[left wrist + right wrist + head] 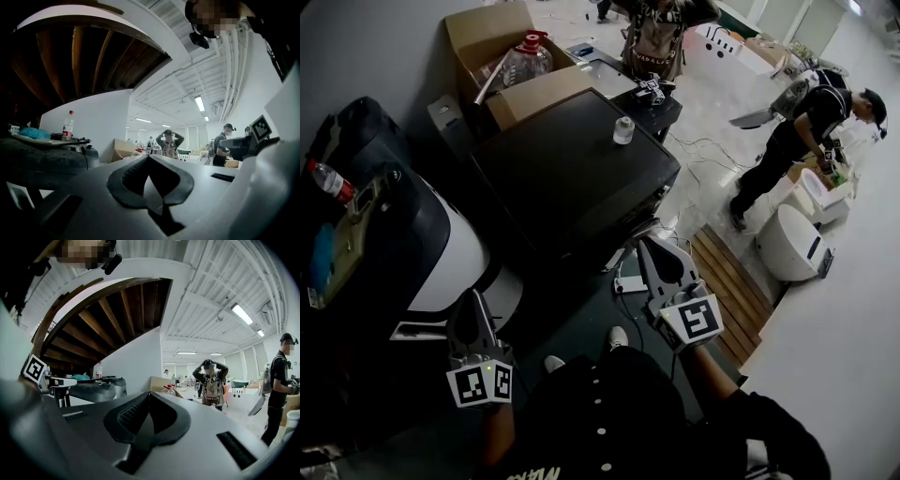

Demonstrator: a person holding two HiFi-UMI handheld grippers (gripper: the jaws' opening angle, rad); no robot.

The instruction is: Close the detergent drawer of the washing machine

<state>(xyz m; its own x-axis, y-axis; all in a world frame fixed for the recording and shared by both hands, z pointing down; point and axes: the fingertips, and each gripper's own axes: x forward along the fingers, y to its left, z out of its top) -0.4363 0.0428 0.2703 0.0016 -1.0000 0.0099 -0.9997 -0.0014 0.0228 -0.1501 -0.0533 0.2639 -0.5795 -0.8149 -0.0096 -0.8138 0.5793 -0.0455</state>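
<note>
The left gripper (472,300) and right gripper (649,248) face the washing machine (572,169) at centre frame. Their fingers (124,416) are clenched on nothing, which would suit pushing. Its detergent drawer is not discernible.

From the head, looks steeply down from close above onto the left gripper (472,298) at lower left and the right gripper (652,246) at centre, with the dark machine top (572,169) beyond. From each gripper, looks level along its own jaws, very near them, out across the room. Shares across all three views the person with raised arms (661,37), the cardboard box (502,56) and the red-capped bottle (331,180).
</note>
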